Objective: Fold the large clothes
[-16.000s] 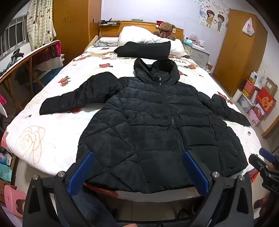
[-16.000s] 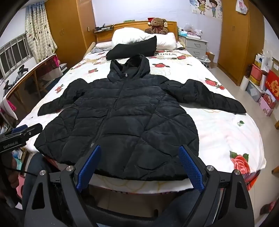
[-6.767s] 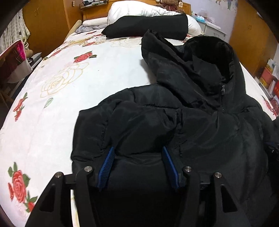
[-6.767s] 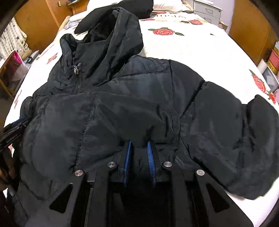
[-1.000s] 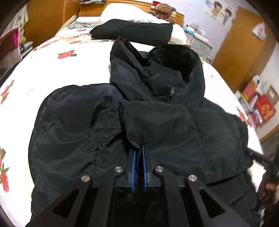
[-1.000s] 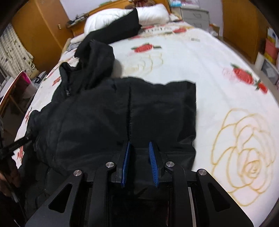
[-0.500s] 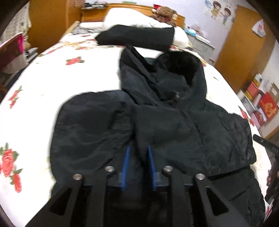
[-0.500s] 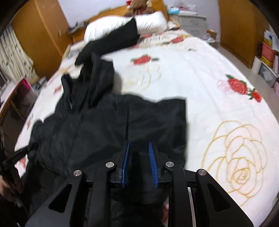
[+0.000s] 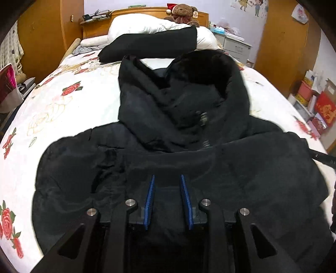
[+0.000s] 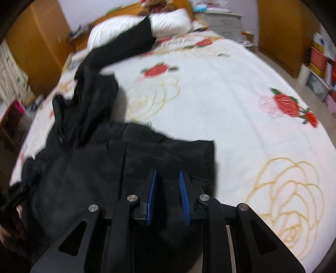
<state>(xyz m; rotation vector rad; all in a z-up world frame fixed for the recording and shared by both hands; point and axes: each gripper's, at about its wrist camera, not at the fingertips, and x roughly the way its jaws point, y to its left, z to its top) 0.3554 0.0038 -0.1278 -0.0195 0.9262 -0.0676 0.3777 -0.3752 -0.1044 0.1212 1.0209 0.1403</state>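
Beyond the jacket (image 9: 210,159), both part-open, empty grippers (image 9: 168,199) (image 10: 167,195) face a black cushion (image 9: 151,45).

No text, label or number can be read anywhere.

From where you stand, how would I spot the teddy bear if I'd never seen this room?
Find the bed with its rose-print sheet and follow it to the wooden headboard at the far end. Behind the white pillow, the teddy bear sits against the headboard. It is the only brown, furry thing there, and wears a red Santa hat.
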